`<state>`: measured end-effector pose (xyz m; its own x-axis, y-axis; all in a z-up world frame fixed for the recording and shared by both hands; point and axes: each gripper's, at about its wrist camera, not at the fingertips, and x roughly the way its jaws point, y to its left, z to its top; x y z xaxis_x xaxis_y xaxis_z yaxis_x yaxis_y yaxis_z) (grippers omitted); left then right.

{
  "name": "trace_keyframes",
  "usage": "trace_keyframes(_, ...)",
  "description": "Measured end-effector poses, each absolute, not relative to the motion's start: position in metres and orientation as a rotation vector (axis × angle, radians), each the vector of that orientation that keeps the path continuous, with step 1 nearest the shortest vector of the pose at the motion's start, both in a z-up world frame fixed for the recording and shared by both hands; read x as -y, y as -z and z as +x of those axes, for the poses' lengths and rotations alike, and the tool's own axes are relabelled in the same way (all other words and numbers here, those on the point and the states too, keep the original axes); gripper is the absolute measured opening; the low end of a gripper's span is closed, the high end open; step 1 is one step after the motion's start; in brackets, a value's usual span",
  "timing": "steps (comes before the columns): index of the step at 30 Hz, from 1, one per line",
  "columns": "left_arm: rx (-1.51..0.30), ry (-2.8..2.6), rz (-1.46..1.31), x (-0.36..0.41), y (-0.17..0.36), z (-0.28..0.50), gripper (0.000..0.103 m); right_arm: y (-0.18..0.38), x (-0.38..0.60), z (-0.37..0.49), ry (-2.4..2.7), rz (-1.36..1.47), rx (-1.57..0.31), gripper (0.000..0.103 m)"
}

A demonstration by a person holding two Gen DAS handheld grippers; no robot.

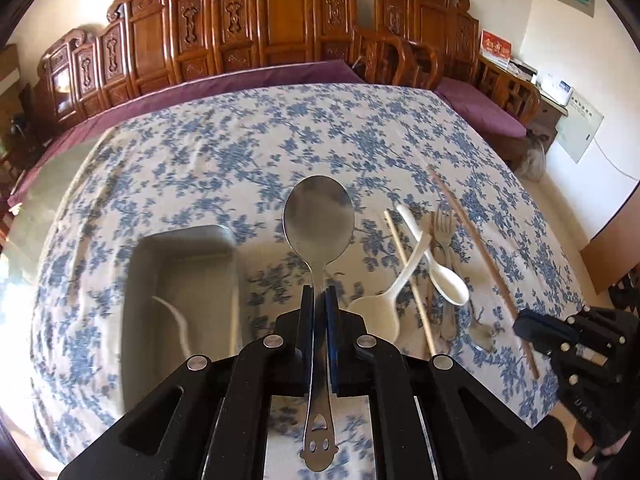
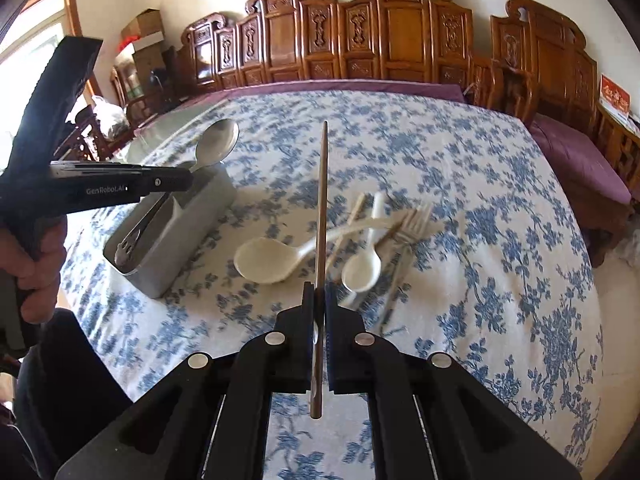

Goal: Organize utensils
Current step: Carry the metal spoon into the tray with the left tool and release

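1. In the left wrist view, we are clamping our left gripper (image 1: 320,300) on the neck of a metal spoon (image 1: 319,216), its bowl pointing away from us above the surface (image 1: 240,140) with the blue floral cloth.
2. Just left of the spoon, a grey metal tray (image 1: 180,292) is sitting on the cloth.
3. To the right, two white spoons (image 1: 434,256) are lying crossed beside a fork (image 1: 444,226) and light chopsticks (image 1: 408,276).
4. In the right wrist view, we are squeezing our right gripper (image 2: 320,300) on a brown chopstick (image 2: 321,200) pointing straight ahead.
5. The left gripper (image 2: 188,179) is holding the metal spoon (image 2: 216,144) over the tray (image 2: 176,236), handle end dipping inside.
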<state>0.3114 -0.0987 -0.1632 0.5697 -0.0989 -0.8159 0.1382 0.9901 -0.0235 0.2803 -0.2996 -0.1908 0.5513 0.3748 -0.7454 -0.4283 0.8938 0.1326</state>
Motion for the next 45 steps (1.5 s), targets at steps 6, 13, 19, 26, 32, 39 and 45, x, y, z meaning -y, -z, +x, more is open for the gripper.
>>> trace_keyframes(6,-0.944,0.120,0.042,0.069,0.161,0.304,0.005,0.181,0.283,0.274,-0.502,-0.085,-0.845,0.006)
trace_keyframes(13,-0.973,0.084,0.014,0.024,0.184,0.307,0.005,0.181,0.267,0.268,-0.529,-0.106,-0.842,0.006)
trace_keyframes(19,-1.014,0.058,-0.014,-0.008,0.211,0.316,0.005,0.189,0.256,0.269,-0.532,-0.118,-0.859,0.006)
trace_keyframes(26,-1.051,0.037,-0.007,-0.022,0.236,0.323,0.005,0.202,0.241,0.272,-0.532,-0.125,-0.886,0.006)
trace_keyframes(32,-1.068,0.033,-0.004,-0.028,0.248,0.324,0.005,0.208,0.230,0.274,-0.531,-0.148,-0.909,0.006)
trace_keyframes(39,-1.073,0.066,-0.049,-0.034,0.251,0.324,0.005,0.203,0.216,0.275,-0.530,-0.153,-0.912,0.006)
trace_keyframes(45,-1.075,0.096,-0.111,-0.040,0.248,0.324,0.005,0.199,0.200,0.274,-0.536,-0.160,-0.916,0.006)
